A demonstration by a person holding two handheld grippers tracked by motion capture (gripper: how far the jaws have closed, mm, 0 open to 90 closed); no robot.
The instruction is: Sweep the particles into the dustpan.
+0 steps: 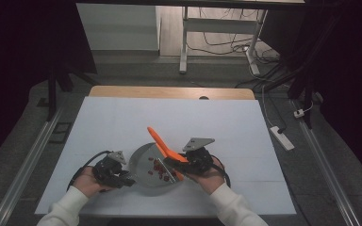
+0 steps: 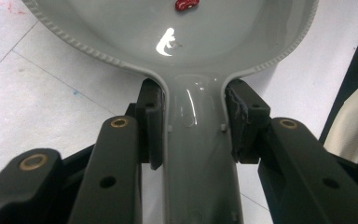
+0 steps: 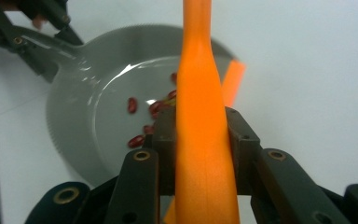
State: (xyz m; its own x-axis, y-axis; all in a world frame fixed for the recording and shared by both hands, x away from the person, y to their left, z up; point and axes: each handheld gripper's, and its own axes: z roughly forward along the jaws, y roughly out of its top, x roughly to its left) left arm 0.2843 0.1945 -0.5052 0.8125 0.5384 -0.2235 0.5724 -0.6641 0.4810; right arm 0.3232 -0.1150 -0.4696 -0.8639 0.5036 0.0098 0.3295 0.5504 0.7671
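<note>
Your left gripper (image 1: 122, 179) is clamped on the pan (image 1: 143, 169) handle, right gripper (image 1: 185, 170) clamped on the spatula (image 1: 162, 143), blade raised over the pan's far rim. Approx 10 beans (image 1: 160, 170) sit in the pan; stirring or scooping looks unfinished.

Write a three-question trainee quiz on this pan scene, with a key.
1. True or false: the left gripper has its jaws shut on the pan handle.
2. What does the right gripper hold? A) spatula B) fork C) cup
3. What colour are the beans in the pan?

Key: 1 true, the handle sits clamped between the jaws. 2 A, an orange spatula. 3 dark red.
</note>
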